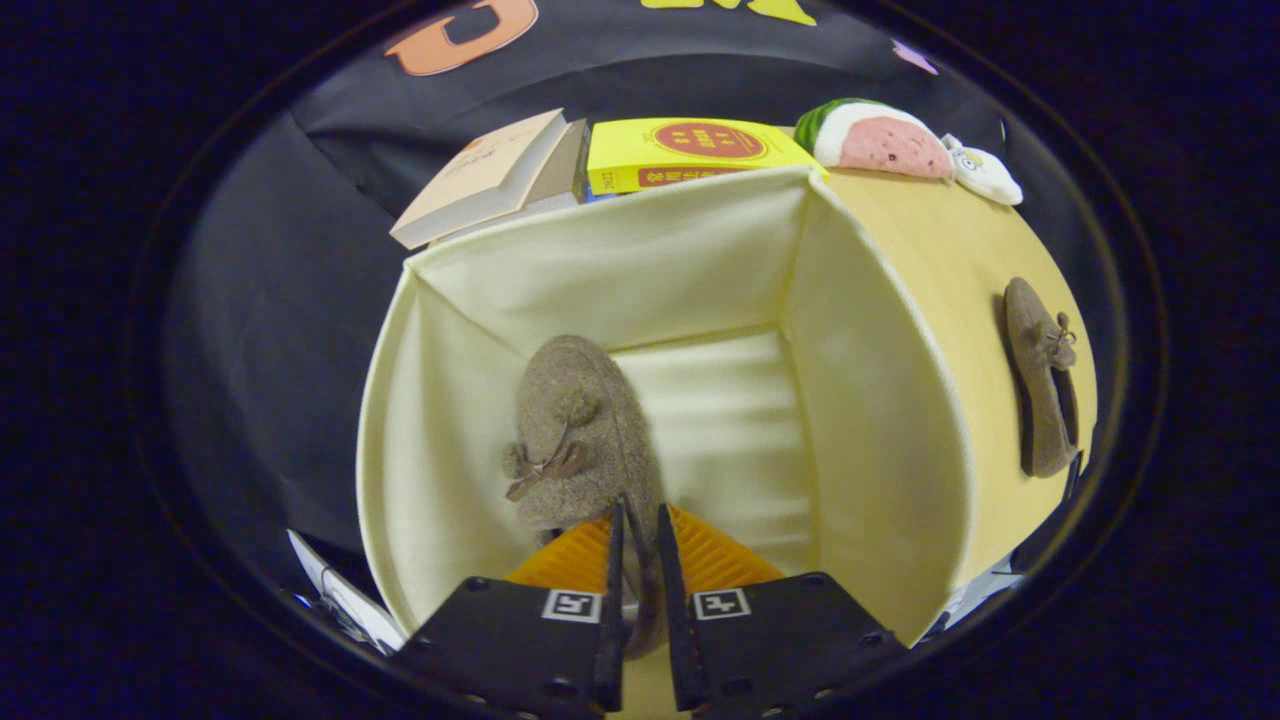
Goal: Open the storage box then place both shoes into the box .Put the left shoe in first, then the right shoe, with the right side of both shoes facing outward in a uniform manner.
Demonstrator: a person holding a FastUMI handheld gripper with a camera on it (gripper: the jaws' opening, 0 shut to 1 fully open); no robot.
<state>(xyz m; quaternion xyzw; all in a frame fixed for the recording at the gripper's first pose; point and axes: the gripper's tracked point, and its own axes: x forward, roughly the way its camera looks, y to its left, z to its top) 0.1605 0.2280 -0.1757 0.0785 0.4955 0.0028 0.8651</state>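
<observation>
The gripper [640,530] hangs over an open cream storage box [880,400], its jaws narrowed onto the rim of a brown felt shoe [575,440] held inside, toe pointing away. The second shoe [1040,375] lies on the bench [950,250] right of the box. Books [680,152] and plush toys [880,140] sit beyond.

two shoes [578,440] [1042,375], one box [700,240], two books [485,180] [690,152]
</observation>
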